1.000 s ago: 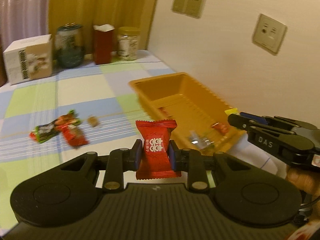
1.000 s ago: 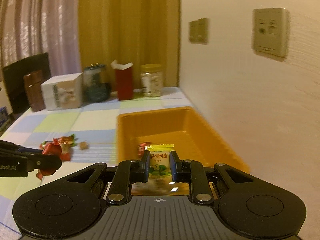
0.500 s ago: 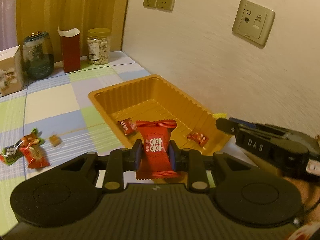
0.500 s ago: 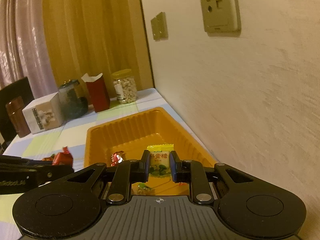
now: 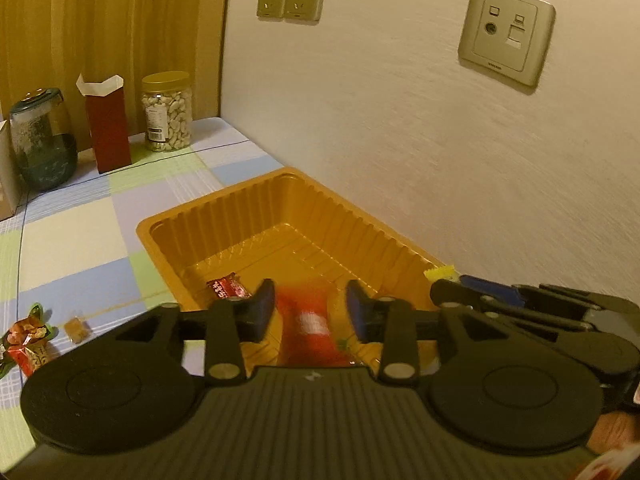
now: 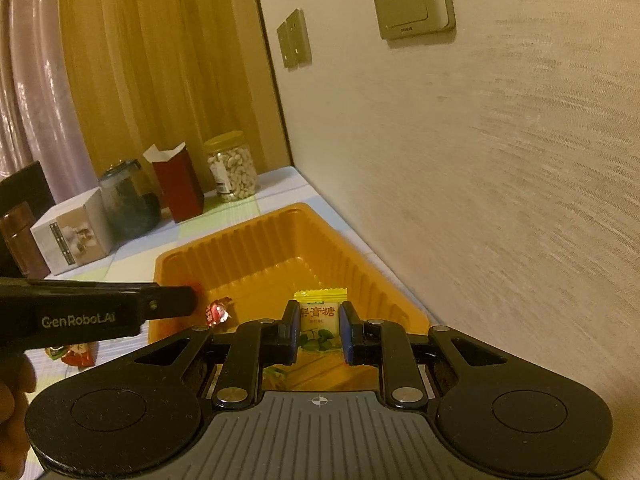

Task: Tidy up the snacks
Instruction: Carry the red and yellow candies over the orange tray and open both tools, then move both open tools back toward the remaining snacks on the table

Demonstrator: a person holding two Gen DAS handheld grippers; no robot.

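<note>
Hovering over the near end of the orange tray (image 5: 224, 208), the left gripper (image 5: 310, 310) has its jaws spread apart, and a blurred red candy packet (image 5: 308, 320) sits in the gap between them without touching either pad; whether it is in the air or already on the tray floor cannot be told from the blur. The left wrist view alone shows this packet clearly, plus a small red wrapped candy (image 5: 228, 287) lying on the tray floor just left of the gripper, and loose snacks (image 5: 28, 340) with a small brown sweet (image 5: 77, 326) on the checked tablecloth (image 5: 80, 240) outside the tray. In that view the right gripper enters from the right edge, with only a yellow corner of its load showing. The right wrist view supplies what is hidden there: the right gripper (image 6: 319, 332) is clamped on a yellow candy packet (image 6: 319, 314) printed with green leaves, held upright above the tray's (image 6: 256, 236) near end. This view also shows the left gripper's finger (image 6: 120, 310) from the side, reaching in over the tray's left rim, with the same red wrapped candy (image 6: 217, 312) below its tip. Both views show a peanut jar (image 5: 167, 112), a dark red carton (image 5: 106, 120) and a glass jar (image 5: 42, 140) at the far end of the table; only the right wrist view shows the white box (image 6: 72, 232) fully.
</note>
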